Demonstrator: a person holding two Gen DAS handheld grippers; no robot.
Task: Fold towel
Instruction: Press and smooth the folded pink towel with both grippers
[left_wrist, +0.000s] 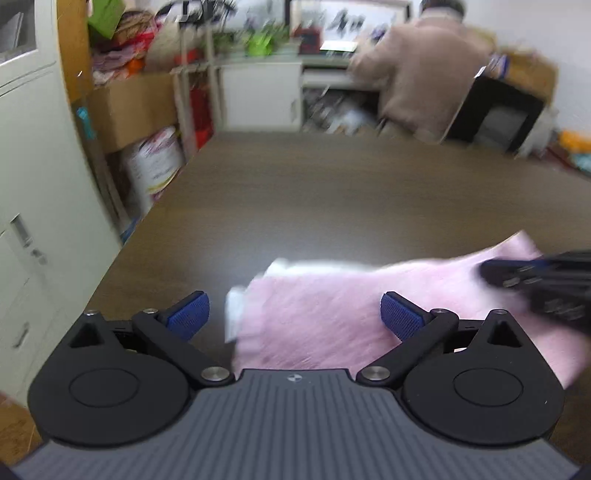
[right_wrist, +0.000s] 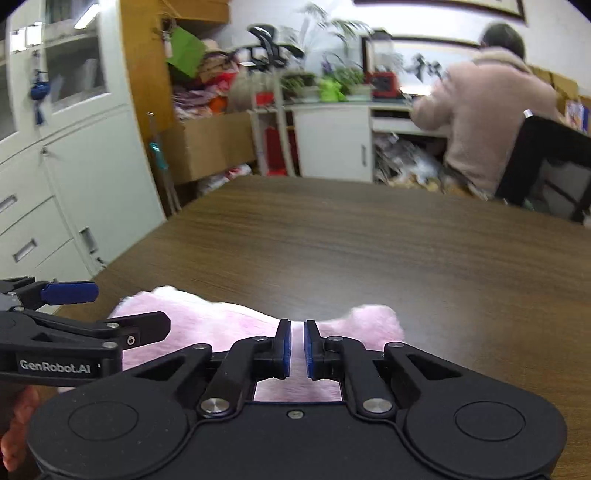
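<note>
A pink fluffy towel (left_wrist: 317, 321) with a white edge lies on the brown wooden table (left_wrist: 332, 206), blurred by motion. My left gripper (left_wrist: 293, 317) is open, its blue pads wide apart above the towel's left part. My right gripper (right_wrist: 297, 347) hovers over the same towel (right_wrist: 236, 325); its blue pads are nearly closed with a thin gap, and I see no cloth between them. The right gripper also shows at the right edge of the left wrist view (left_wrist: 543, 284). The left gripper shows at the left in the right wrist view (right_wrist: 70, 321).
The table (right_wrist: 369, 240) stretches far ahead. White cabinets (right_wrist: 55, 166) stand at the left, with cardboard boxes and stacked cloth (right_wrist: 214, 122) behind. A person in a beige coat (right_wrist: 491, 122) sits at a desk beyond the table's far edge.
</note>
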